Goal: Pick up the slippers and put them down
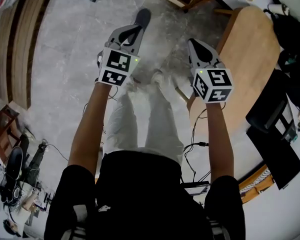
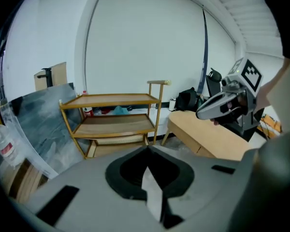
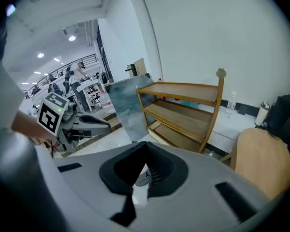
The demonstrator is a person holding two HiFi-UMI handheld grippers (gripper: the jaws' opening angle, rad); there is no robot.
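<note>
- The grey, beak-shaped left gripper [image 2: 147, 150] hangs high above the grey marbled stone floor [image 1: 65, 44]. Its jaws are pressed together with nothing between them.
- Between the two grippers, far below, pale shapes at the person's feet may be the slippers [image 1: 157, 77]. They are too blurred to be sure.
- The matching grey right gripper [image 3: 145, 144] is level with the left one, jaws likewise closed and empty.
- A light wooden oval table [image 1: 250, 49] stands at the right.
- A three-tier wooden shelf rack [image 2: 113, 115] stands against the far white wall.
</note>
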